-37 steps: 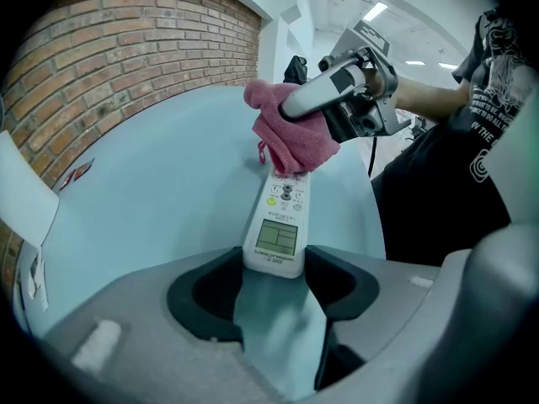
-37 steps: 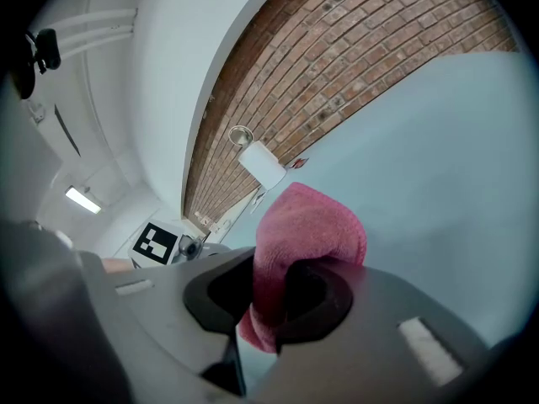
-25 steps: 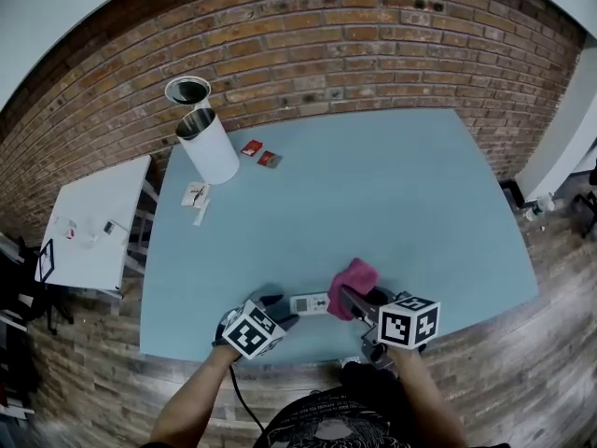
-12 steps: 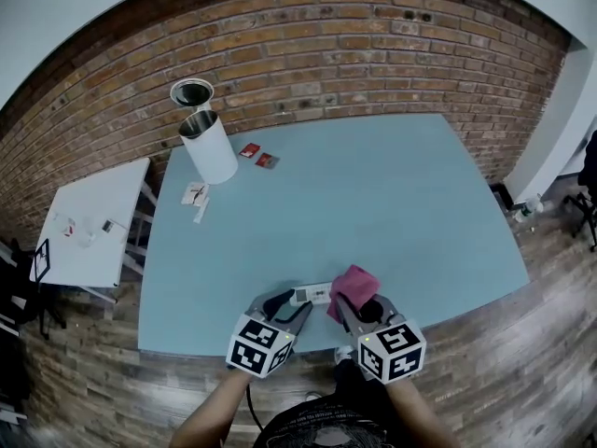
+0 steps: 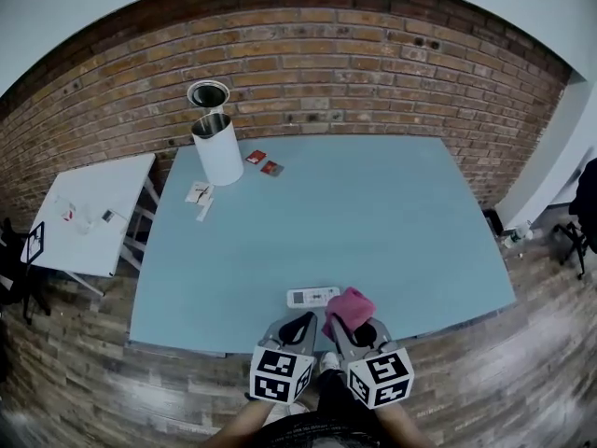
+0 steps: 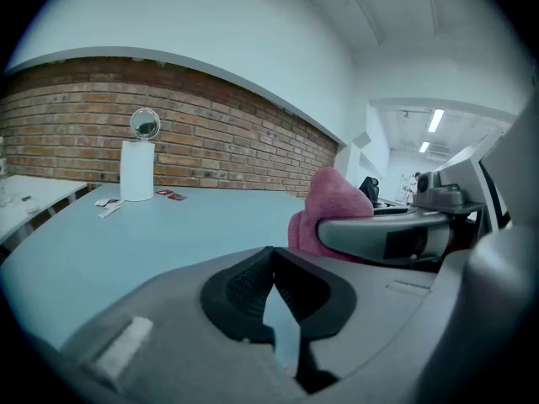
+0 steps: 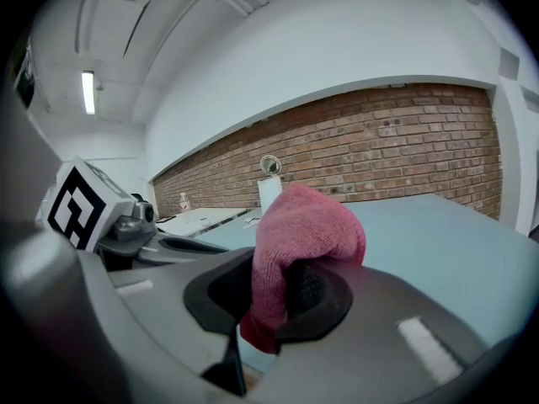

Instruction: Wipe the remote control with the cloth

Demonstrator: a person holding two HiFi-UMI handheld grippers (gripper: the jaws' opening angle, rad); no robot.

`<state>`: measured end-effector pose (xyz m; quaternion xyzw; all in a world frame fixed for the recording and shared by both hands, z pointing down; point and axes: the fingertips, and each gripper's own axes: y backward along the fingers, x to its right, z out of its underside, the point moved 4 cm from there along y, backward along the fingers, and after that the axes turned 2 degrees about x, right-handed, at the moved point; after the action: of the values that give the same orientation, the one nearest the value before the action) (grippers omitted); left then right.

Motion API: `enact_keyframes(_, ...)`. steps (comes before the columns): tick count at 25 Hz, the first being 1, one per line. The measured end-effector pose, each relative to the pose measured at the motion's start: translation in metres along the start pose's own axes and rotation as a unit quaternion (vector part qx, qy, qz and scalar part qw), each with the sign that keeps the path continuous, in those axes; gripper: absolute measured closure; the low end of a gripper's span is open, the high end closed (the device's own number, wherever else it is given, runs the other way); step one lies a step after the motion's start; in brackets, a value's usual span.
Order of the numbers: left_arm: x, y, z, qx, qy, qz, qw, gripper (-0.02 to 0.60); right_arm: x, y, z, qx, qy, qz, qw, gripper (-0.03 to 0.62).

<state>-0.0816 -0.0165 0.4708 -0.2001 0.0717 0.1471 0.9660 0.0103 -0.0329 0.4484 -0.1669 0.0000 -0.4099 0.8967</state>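
Pinching the cloth (image 7: 310, 225), the right gripper (image 7: 274, 293) hangs seemingly just beside the remote (image 5: 313, 297).

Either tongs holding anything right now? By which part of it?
Right tongs pinch the pink cloth by a bunched fold near one end; the rest bulges out above. Left tongs have just closed, with nothing between them.

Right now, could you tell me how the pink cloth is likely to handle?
The pink cloth is probably floppy: it folds over the right claw and hangs below it. Its fuzzy weave likely resists slipping.
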Motion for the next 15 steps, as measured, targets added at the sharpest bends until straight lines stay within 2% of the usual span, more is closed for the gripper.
enact_keyframes(6, 0.007, 0.015, 0.002, 0.005, -0.006, -0.023, 0.9997, 0.586, -0.01, 0.011, 0.002, -0.003, 0.006, 0.008, 1.0, 0.533)
enact_keyframes(15, 0.017, 0.031, 0.003, 0.015, -0.03, -0.029, 0.999, 0.591, -0.024, 0.022, 0.007, -0.008, 0.016, 0.01, 1.0, 0.533)
